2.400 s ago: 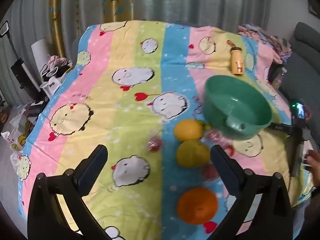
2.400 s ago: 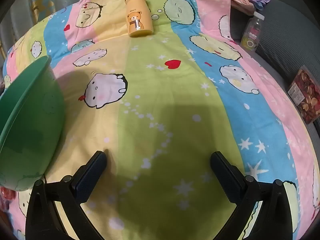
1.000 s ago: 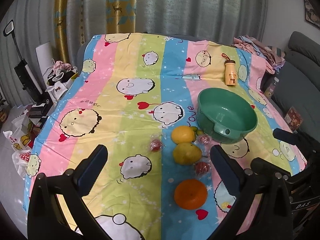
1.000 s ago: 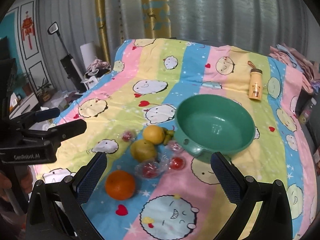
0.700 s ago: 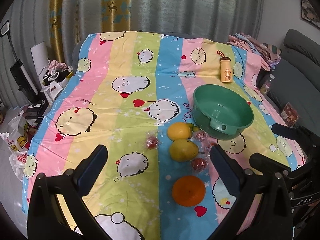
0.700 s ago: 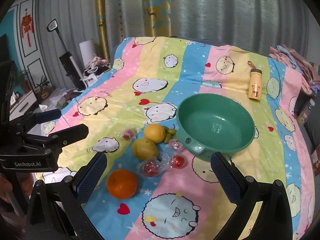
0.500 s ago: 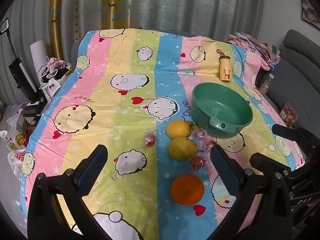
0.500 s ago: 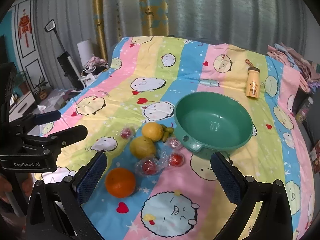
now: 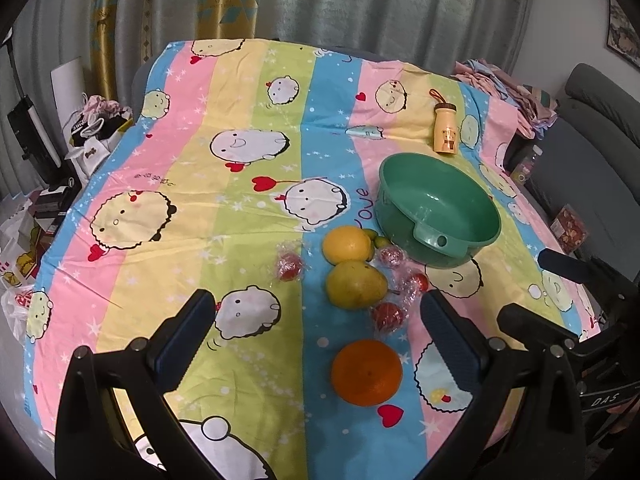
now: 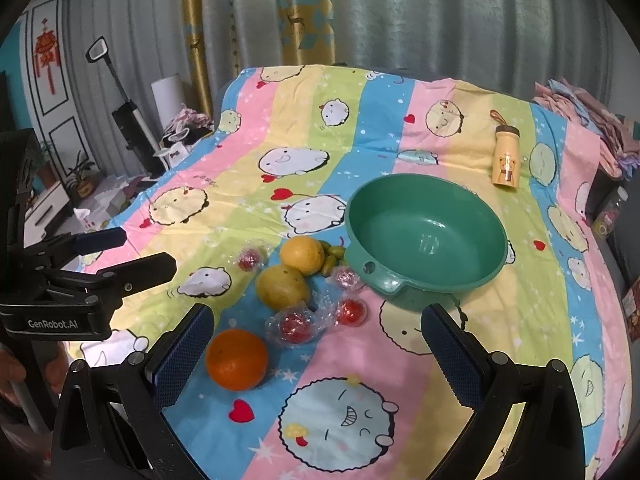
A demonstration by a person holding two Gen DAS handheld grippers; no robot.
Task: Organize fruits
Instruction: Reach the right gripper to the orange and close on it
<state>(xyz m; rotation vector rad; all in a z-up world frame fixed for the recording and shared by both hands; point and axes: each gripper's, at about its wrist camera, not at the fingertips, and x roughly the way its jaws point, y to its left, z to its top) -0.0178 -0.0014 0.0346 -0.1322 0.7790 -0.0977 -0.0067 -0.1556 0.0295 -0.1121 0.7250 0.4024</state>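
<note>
Both grippers' fingers held wide, empty. Orange (image 10: 236, 359) judged firm, round, prone to rolling: best gripped across middle, then carried to green bowl (image 10: 425, 236).

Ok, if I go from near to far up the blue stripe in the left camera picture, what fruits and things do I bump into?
orange → pear → yellow citrus fruit → green bowl → yellow bear bottle
</note>
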